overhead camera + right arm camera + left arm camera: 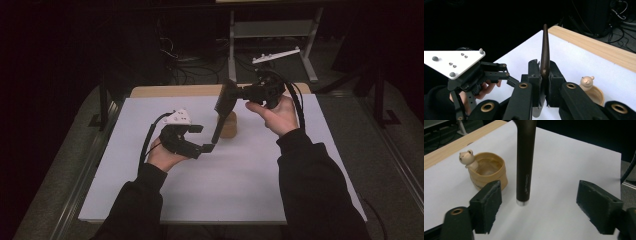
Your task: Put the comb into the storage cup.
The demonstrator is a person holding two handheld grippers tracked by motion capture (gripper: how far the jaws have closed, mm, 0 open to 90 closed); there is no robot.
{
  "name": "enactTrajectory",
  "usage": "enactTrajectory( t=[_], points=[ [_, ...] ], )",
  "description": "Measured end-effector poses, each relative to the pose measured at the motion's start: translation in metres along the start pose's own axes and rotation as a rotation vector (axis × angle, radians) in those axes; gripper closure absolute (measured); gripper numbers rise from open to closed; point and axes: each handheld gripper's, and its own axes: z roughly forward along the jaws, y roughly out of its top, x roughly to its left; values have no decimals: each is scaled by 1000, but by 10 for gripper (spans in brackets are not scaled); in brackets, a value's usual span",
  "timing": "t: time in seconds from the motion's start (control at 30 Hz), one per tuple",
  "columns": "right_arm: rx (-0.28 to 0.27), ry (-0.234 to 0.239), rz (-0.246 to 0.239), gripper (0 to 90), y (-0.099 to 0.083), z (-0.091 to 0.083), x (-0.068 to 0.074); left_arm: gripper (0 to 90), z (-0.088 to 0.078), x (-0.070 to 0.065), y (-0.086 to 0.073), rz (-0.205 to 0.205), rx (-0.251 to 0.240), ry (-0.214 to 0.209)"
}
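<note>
Forearms in dark sleeves come in nearest, and the left gripper (202, 140) stands with its jaws spread, the lower end of the dark brush handle (525, 162) hanging free between its pads without touching either. Farther off the right gripper (240, 93) is pressed together on the brush's upper part, holding it above the white board (260, 185). Beyond sits the small wooden bear cup (487, 173), near the board's far edge.
</note>
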Motion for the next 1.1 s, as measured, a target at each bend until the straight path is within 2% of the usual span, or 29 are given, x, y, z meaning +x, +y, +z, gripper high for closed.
enactTrajectory(
  t=[0.3, 0.47, 0.67, 0.77, 1.03, 1.1],
  points=[
    [-4, -11, -7, 829, 7, 0, -2, 136, -13, 13, -15, -36, -4, 12],
    [-18, -8, -8, 829, 13, 1, -4, 72, -21, 18, -22, -55, -12, 28],
    [-27, -15, -18, 829, 22, 2, -4, 35, -31, 21, -28, -34, -29, 38],
    [-36, -12, -24, 829, 25, 2, -3, 0, -34, 23, -32, -35, -33, 50],
    [-42, -26, -37, 829, 29, 2, -8, 0, -48, 29, -46, -46, -64, 88],
    [-51, -26, -37, 829, 29, 0, -10, 0, -52, 31, -50, -51, -67, 75]
  ],
)
